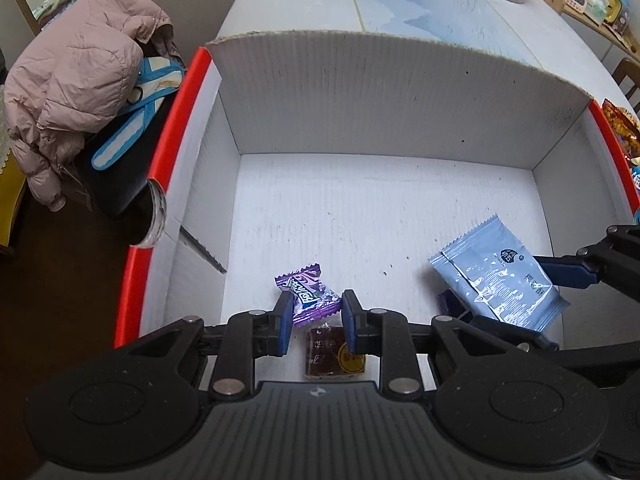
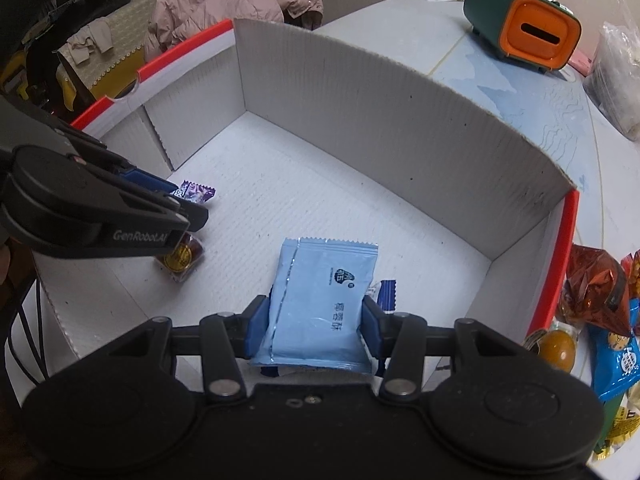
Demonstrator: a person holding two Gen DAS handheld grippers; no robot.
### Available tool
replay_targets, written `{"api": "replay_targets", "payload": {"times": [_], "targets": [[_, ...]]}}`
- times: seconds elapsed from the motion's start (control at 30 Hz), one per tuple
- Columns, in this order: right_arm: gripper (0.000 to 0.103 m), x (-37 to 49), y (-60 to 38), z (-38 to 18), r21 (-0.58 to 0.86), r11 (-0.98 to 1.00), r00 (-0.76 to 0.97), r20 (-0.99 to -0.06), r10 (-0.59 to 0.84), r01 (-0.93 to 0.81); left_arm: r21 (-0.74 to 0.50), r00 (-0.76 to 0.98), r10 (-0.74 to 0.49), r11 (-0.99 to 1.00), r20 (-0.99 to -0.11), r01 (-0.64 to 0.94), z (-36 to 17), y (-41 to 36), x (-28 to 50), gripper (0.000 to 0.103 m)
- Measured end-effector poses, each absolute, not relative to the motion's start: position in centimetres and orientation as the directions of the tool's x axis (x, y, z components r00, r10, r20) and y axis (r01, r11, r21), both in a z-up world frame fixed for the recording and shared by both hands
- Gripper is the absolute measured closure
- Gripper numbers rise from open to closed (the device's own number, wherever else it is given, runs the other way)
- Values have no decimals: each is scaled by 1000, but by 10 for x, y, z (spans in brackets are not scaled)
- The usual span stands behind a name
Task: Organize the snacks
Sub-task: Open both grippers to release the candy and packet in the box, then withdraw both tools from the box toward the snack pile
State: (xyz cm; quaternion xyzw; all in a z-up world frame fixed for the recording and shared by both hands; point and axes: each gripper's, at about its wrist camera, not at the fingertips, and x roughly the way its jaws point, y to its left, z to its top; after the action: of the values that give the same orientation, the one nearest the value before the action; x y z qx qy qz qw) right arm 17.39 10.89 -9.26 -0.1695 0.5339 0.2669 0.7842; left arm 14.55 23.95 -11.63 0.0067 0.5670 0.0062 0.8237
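Note:
Both grippers are inside a white cardboard box [image 1: 360, 136] with red rims. My left gripper [image 1: 314, 318] is shut on a purple candy wrapper [image 1: 308, 296] held above the box floor; a dark brown candy with a yellow label [image 1: 334, 352] lies beneath. In the right wrist view the purple candy [image 2: 196, 192] and the brown candy [image 2: 182, 258] show at the left. My right gripper [image 2: 314, 320] is shut on a light blue snack packet [image 2: 320, 304], also seen in the left wrist view [image 1: 500, 276]. A dark blue wrapper [image 2: 386, 290] lies under it.
Loose snack bags [image 2: 596, 292] lie on the table right of the box. A green and orange container [image 2: 524, 20] and a clear plastic bag [image 2: 616, 76] stand at the back. A pink jacket [image 1: 76, 80] hangs on a chair at the left.

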Motion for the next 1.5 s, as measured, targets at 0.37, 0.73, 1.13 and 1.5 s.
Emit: {"api": "replay_targets", "payload": {"times": [0.37, 0.73, 1.13, 1.5], "targets": [[47, 170, 104, -83, 46, 801, 296, -915, 273, -596, -12, 388, -4, 1000, -922, -17, -106, 242, 136, 76], [40, 157, 85, -51, 97, 814, 340, -875, 344, -573, -72, 470, -53, 997, -881, -23, -71, 239, 114, 75], [30, 136, 51, -10, 150, 827, 414, -809, 417, -542, -95, 591, -86, 995, -802, 16, -30, 215, 81, 54], [15, 116, 2, 16, 165, 856, 506, -746, 433, -490, -129, 632, -150, 988, -760, 79, -13, 178, 59, 47]]}}
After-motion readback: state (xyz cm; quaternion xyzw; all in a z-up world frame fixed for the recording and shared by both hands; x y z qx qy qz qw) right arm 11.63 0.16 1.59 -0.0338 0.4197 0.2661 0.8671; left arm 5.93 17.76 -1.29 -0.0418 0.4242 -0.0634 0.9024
